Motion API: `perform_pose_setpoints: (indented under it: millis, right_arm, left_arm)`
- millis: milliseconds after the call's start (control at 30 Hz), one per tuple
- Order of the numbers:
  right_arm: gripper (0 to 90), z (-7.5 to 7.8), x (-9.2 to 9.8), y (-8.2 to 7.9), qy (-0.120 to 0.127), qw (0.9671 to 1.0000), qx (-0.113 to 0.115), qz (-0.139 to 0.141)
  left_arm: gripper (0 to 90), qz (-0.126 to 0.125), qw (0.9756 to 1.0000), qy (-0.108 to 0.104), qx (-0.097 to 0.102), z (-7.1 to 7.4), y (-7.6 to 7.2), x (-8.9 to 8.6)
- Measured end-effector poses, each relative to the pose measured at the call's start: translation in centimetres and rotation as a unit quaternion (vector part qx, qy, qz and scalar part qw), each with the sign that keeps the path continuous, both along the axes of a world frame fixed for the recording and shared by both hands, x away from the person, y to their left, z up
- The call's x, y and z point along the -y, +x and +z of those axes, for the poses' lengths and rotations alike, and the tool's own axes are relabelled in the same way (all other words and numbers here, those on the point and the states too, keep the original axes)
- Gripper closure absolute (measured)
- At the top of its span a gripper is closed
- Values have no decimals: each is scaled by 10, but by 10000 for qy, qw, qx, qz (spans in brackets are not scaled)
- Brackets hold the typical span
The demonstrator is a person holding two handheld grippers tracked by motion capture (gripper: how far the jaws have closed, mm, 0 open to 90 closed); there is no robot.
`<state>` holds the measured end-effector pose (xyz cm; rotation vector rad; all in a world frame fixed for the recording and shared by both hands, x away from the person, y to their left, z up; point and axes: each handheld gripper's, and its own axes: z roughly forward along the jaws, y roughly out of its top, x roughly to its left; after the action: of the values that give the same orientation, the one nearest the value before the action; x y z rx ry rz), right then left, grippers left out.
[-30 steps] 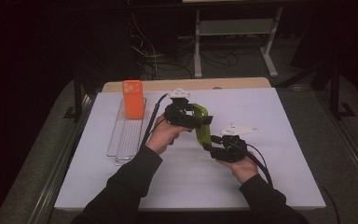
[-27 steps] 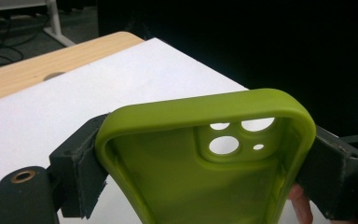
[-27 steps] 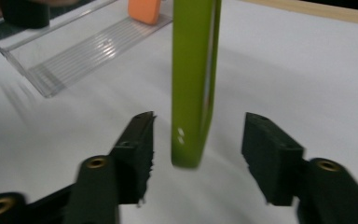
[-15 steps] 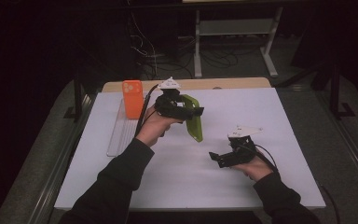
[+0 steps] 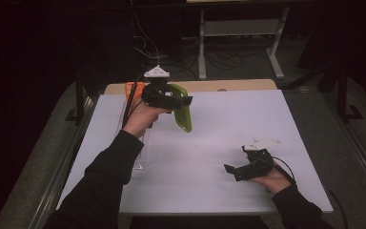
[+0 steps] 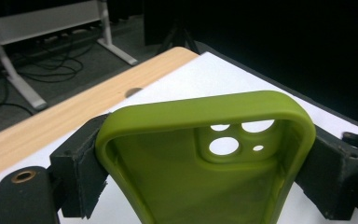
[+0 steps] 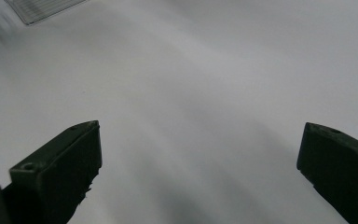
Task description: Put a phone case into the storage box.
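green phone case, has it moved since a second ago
Yes. The green phone case, held in the left hand-held gripper, has gone toward the table's far wooden edge.

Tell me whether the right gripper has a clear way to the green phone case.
Probably yes: the right gripper is open and empty, with bare table between it and the green phone case, held up by the left gripper.

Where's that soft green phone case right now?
The soft green phone case hangs clamped in the left tongs, above the white table's far left.

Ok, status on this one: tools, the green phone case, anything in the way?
Left tool shut on green phone case, held above the table. Right tool open, nothing between the jaws, low over the table. Nothing in the way.
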<state>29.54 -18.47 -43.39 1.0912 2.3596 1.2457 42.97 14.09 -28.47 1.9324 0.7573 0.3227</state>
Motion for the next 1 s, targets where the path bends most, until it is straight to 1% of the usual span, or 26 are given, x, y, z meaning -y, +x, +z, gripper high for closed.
perform_pose_setpoints:
  millis: [67,100,167,200,267,300,333,433,533,600,633,733,800,833,867,900,967,1000]
  right_arm:
    - [0,-1,2,-2,8,10000,-46,-16]
    - [0,-1,3,-3,6,10000,-5,14]
    - [0,-2,6,-4,34,10000,-36,-14]
    - [0,-3,8,-4,14,10000,-2,2]
    - [0,-3,9,-6,-5,10000,2,8]
    - [0,-4,10,-8,4,10000,-37,-14]
    - [0,-4,11,-10,-21,10000,-8,10]
    - [0,-6,12,-12,-25,10000,40,-19]
    - [0,-7,11,-12,-74,10000,22,-30]
    - [0,-7,10,-12,-119,9999,13,-37]
    - [0,-7,10,-12,-126,9999,4,-43]
    - [0,-7,9,-12,-119,9999,38,-41]
    - [0,-6,9,-13,-104,9999,19,-48]
    - [0,-6,9,-13,-107,9999,22,-51]
    - [0,-6,9,-13,-109,9999,28,-48]
    - [0,-6,9,-13,-109,9999,26,-45]
    - [0,-6,9,-12,-107,9999,29,-43]
    - [0,-6,10,-12,-106,9999,30,-41]
  left_arm:
    - [138,82,10000,9,36,4,2,-7]
    - [138,121,9999,-9,45,5,4,-10]
    - [138,198,9997,22,103,9,6,-19]
    - [138,267,9996,-11,105,10,6,-21]
    - [138,335,9994,29,126,13,8,-28]
    - [138,378,9992,17,127,14,8,-32]
    - [138,410,9990,33,149,15,9,-36]
    - [138,588,9981,61,194,17,12,-49]
    - [139,715,9971,82,227,19,14,-61]
    - [138,833,9960,130,281,20,17,-69]
    - [138,844,9959,151,288,21,17,-71]
    - [138,1025,9939,236,320,23,21,-81]
    - [138,1121,9928,263,330,23,24,-87]
    - [138,1172,9921,279,347,24,25,-90]
    - [138,1259,9912,252,336,24,27,-93]
    - [138,1290,9907,254,340,23,28,-95]
    - [138,1415,9888,325,344,22,31,-101]
    - [138,1467,9877,401,352,21,33,-103]
